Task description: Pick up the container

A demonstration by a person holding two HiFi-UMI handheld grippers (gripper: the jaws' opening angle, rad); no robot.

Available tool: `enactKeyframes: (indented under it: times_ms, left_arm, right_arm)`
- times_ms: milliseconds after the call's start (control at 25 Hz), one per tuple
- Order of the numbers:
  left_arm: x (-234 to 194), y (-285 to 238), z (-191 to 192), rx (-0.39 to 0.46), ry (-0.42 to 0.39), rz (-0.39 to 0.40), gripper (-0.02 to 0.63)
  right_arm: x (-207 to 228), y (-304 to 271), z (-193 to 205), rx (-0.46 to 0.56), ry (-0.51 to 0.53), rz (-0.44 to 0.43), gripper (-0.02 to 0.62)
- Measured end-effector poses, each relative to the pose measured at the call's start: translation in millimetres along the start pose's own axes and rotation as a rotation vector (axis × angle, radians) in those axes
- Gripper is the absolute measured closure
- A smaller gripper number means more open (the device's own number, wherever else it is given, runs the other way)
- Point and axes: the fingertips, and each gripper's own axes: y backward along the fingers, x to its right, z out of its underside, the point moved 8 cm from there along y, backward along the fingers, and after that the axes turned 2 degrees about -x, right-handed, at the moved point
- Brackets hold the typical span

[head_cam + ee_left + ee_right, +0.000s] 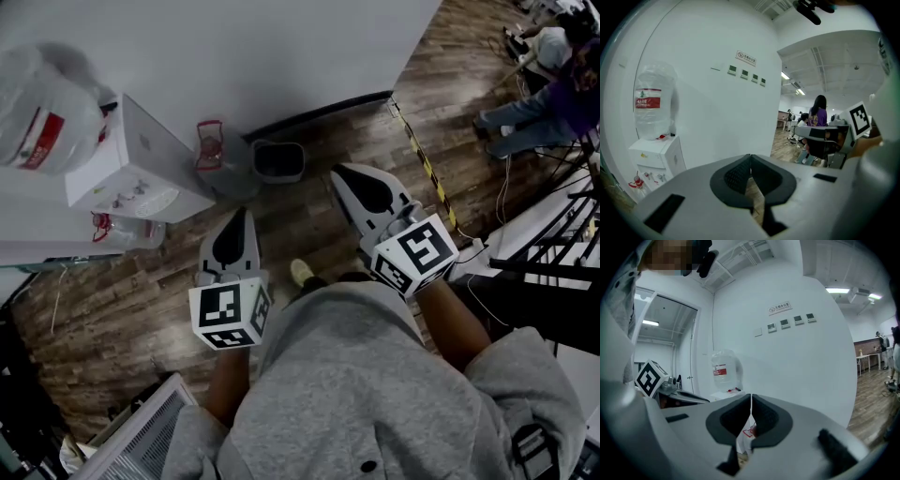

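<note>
A small dark grey bin (pixel 278 161) stands on the wood floor against the white wall. Beside it, to the left, is a clear jug with a red handle (pixel 218 155). My left gripper (pixel 237 216) is shut and empty, its tip short of the jug. My right gripper (pixel 344 174) is also shut and empty, its tip just right of the bin. In the left gripper view the jaws (pixel 750 157) meet with nothing between them. The right gripper view shows its jaws (pixel 751 397) closed the same way, with red print of the dispenser seen below the tip.
A white water dispenser (pixel 131 173) with a large bottle (pixel 47 117) on top stands at the left by the wall. Yellow-black tape (pixel 427 169) runs across the floor. People (pixel 544 89) sit at the far right, beside a black rack (pixel 553 248). A white grille (pixel 141 439) lies at the bottom left.
</note>
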Motion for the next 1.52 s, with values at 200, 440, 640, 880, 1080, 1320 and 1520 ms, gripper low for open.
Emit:
enactKeyframes:
  times_ms: [200, 440, 640, 880, 1080, 1320, 1520]
  left_arm:
    - [-11.1, -4.8, 2.2, -0.004, 0.006, 0.016, 0.591]
    - [-19.3, -10.5, 2.2, -0.003, 0.02, 0.031, 0.591]
    - [-13.1, -14.4, 2.5, -0.002, 0.025, 0.047, 0.591]
    - [-8.9, -27.4, 1.8, -0.013, 0.013, 0.046, 0.591]
    - [-16.8, -42.9, -5.3, -0.02, 0.018, 0.031, 0.591]
    - [-31.1, -74.8, -20.0, -0.021, 0.022, 0.027, 0.591]
    - [-42.0, -109.0, -32.3, -0.039, 0.025, 0.017, 0.591]
  right_arm:
    - [-5.9, -11.2, -0.6, -0.003, 0.012, 0.01, 0.569]
    - [-6.2, -16.6, -2.1, -0.011, 0.028, 0.025, 0.569]
    - [0.2, -11.6, 2.0, -0.016, 0.019, 0.042, 0.569]
    - [13.7, -15.3, 7.3, -0.024, 0.005, 0.049, 0.569]
    - [29.8, -34.3, 4.5, -0.023, 0.009, 0.04, 0.569]
    - [55.8, -64.9, -3.4, -0.036, 0.008, 0.035, 0.569]
    - [84.1, -94.2, -9.4, -0.047, 0.005, 0.027, 0.569]
